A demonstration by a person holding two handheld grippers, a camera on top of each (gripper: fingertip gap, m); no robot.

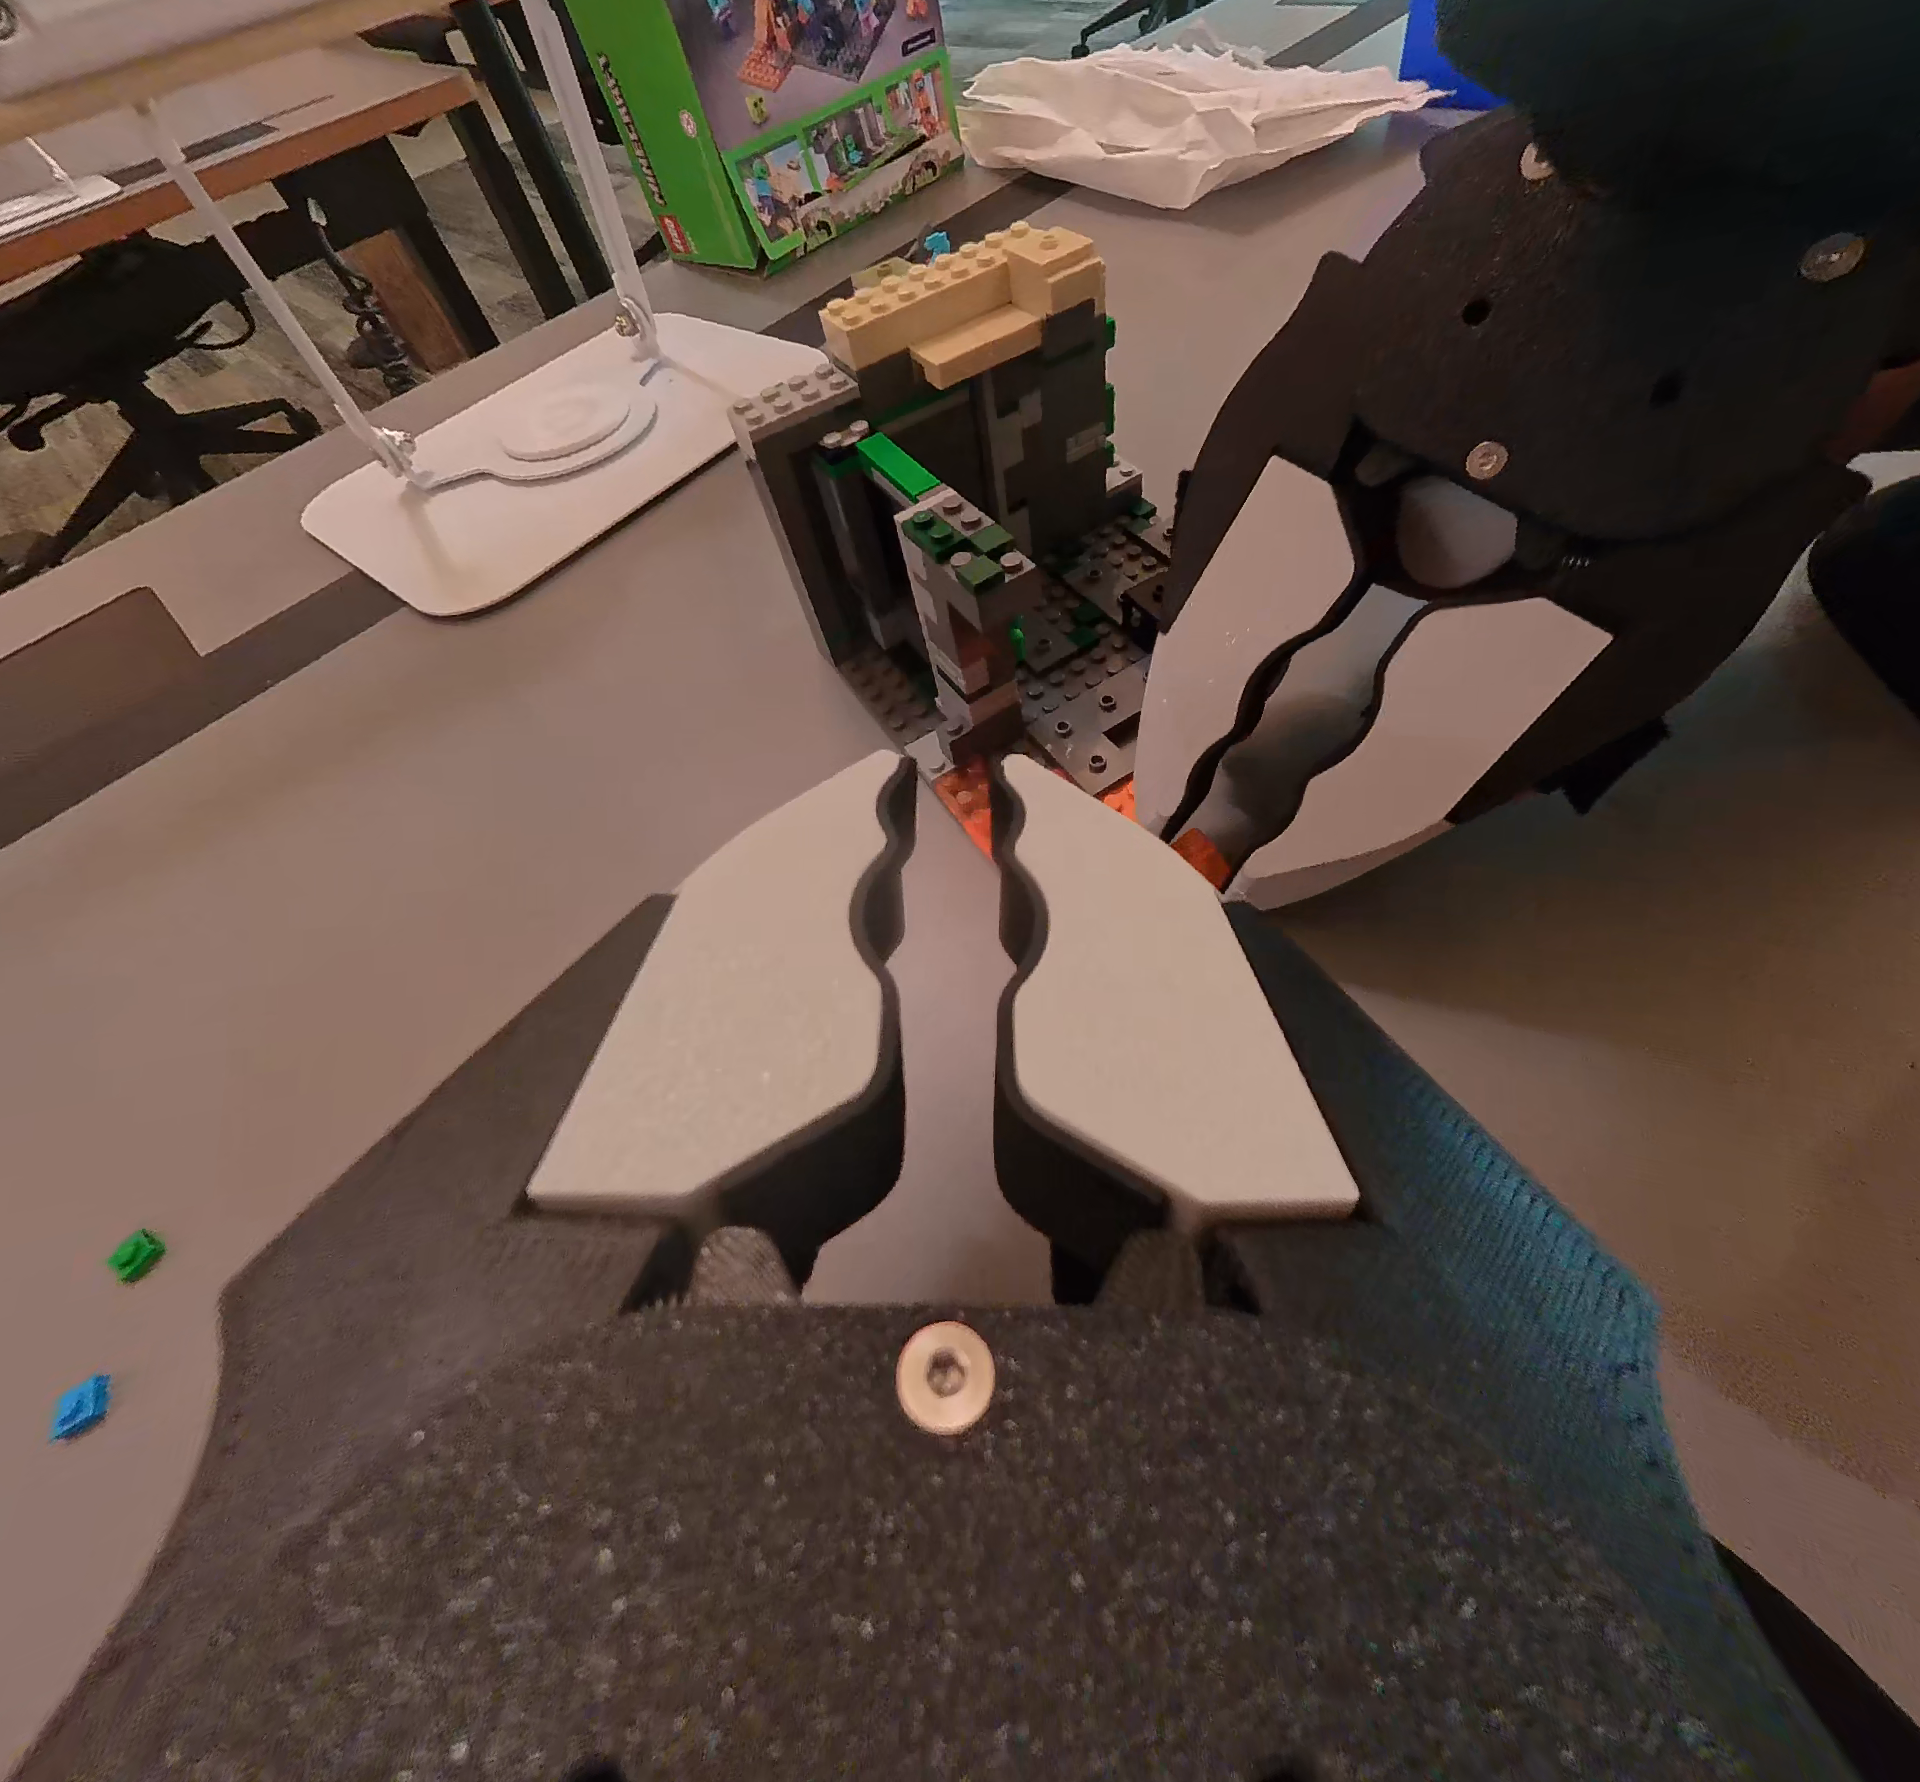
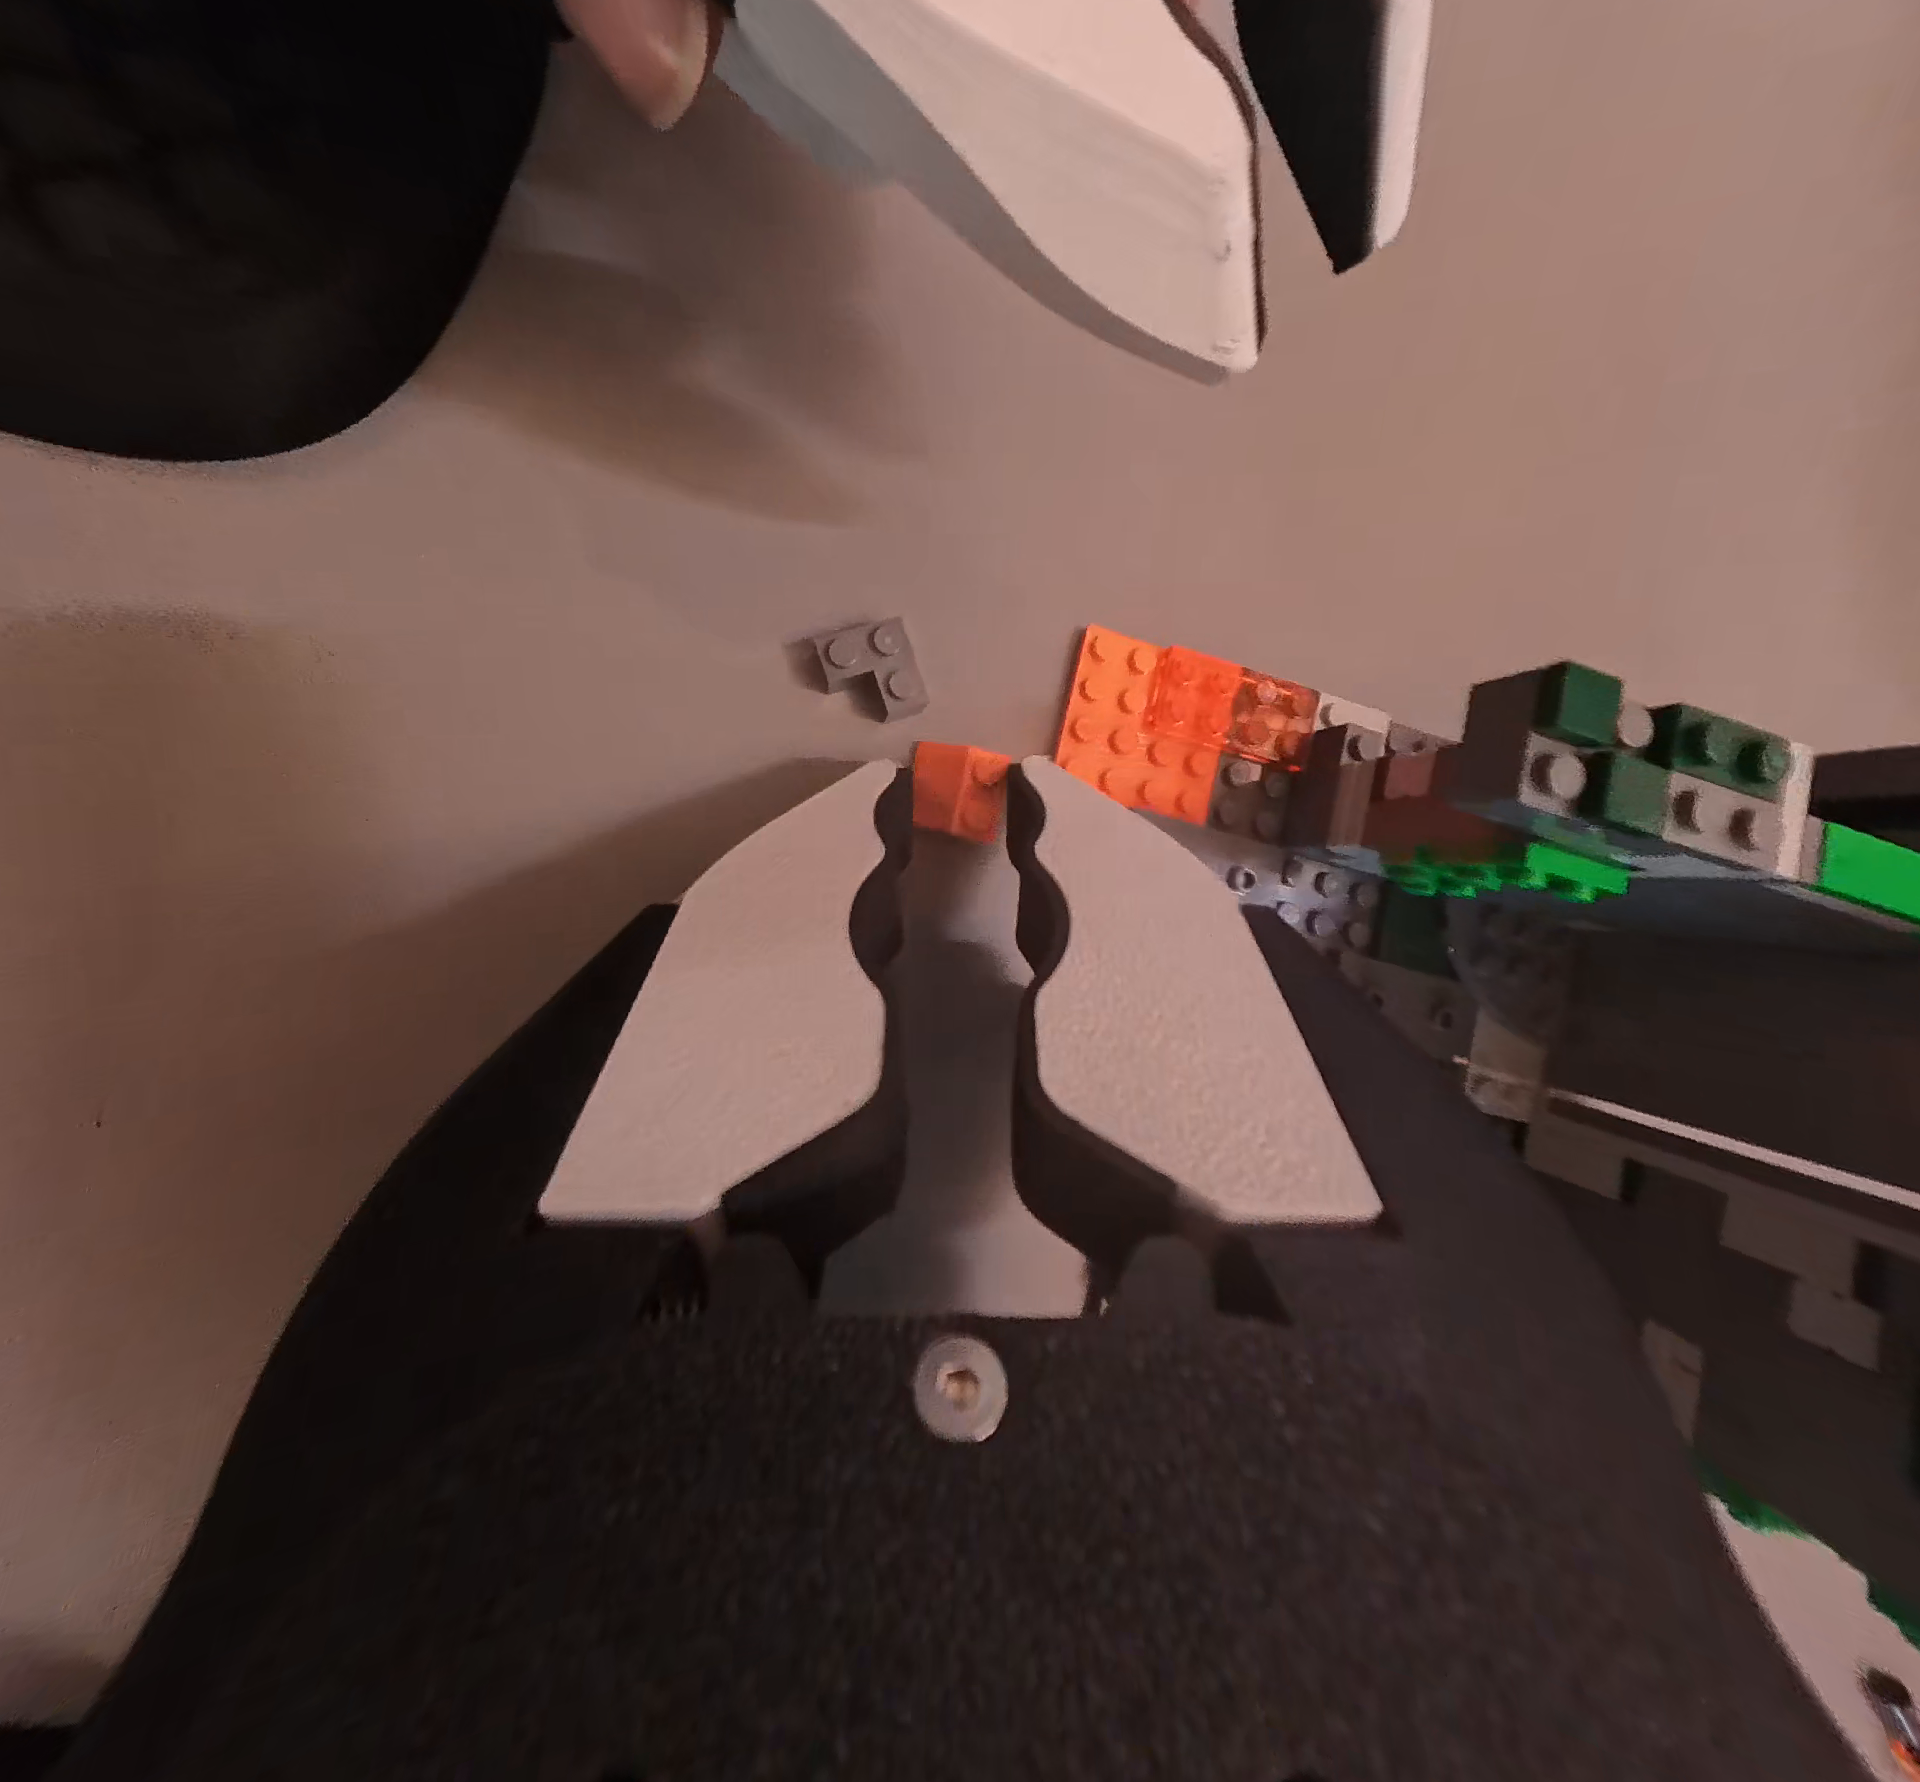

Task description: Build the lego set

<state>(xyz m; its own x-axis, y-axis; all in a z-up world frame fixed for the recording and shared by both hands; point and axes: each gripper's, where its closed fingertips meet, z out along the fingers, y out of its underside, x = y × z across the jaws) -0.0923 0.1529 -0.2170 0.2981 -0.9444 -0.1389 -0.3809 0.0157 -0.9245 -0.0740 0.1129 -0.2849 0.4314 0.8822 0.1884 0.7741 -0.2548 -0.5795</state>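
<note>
Here the right hand-held gripper (image 2: 961, 787) pinches a light, rigid orange brick (image 2: 958, 790) by its sides; the left hand-held gripper (image 1: 961, 782) is released.

Small orange brick (image 2: 958, 789) beside half-built grey-green lego model (image 1: 956, 506)

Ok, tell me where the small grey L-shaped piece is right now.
In the right wrist view, the grey L-shaped piece lies loose on the table, just left of the orange plate at the model's edge and beyond the right gripper.
</note>
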